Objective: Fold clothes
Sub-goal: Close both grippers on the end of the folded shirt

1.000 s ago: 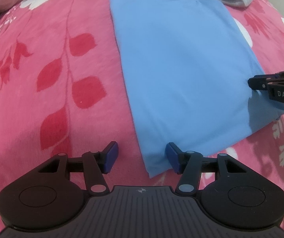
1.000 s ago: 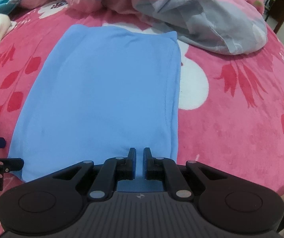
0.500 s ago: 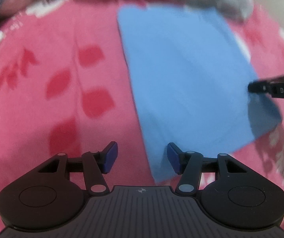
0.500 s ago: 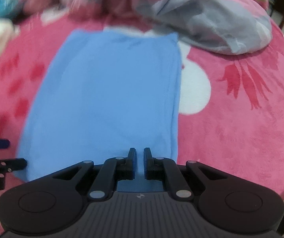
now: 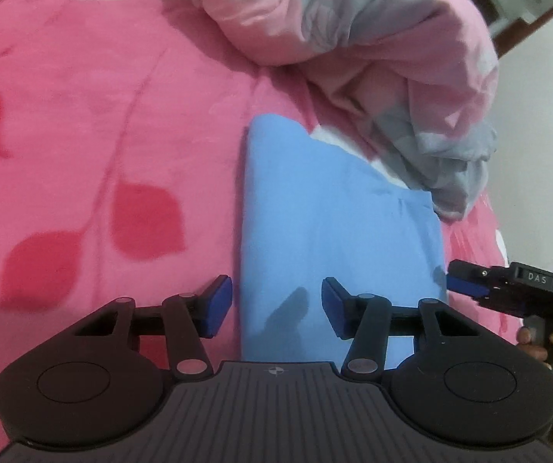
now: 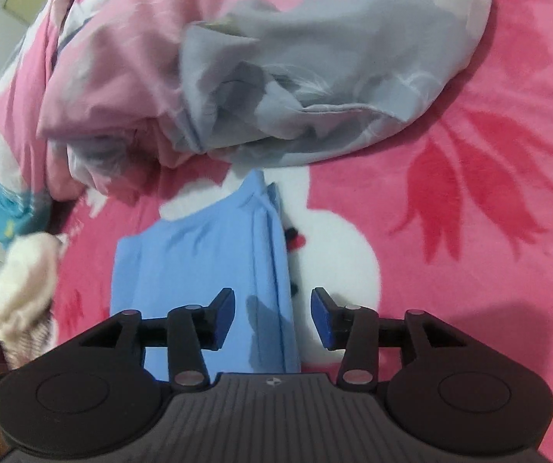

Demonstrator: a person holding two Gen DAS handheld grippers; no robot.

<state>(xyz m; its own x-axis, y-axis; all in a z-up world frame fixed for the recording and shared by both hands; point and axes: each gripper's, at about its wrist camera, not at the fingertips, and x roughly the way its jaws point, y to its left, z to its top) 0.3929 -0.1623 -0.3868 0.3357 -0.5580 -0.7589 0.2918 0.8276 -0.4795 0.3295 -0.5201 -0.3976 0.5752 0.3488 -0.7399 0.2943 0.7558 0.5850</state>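
Blue garment (image 5: 338, 231) lies flat on the pink floral bedspread (image 5: 102, 115), folded into a narrow strip that runs away from the camera toward the crumpled pink and grey quilt (image 5: 372, 50) at the far end. In the left wrist view the left gripper (image 5: 276, 306) has its tongs wide apart and holds nothing; its left pad sits just off the strip's left edge, its right pad over the cloth. The right gripper (image 5: 465, 281) shows at the strip's right edge, a hand behind it, and from this side I cannot tell how its tongs stand.

From the right wrist view, the garment (image 6: 199, 262) shows stacked layers along its right side, with edges lying in ridges. The right gripper (image 6: 272, 318) is wide open and empty, straddling that layered right edge. A cream fuzzy cloth (image 6: 21, 289) and a teal item (image 6: 2, 208) lie off to the left, apart from the strip.

The cloth looks light, soft and limp, so it will likely sag and slide between layers if pinched at one ply. I judge the best hold is at the two near corners, tongs closing over all layers together, before carrying the near end over toward the far end
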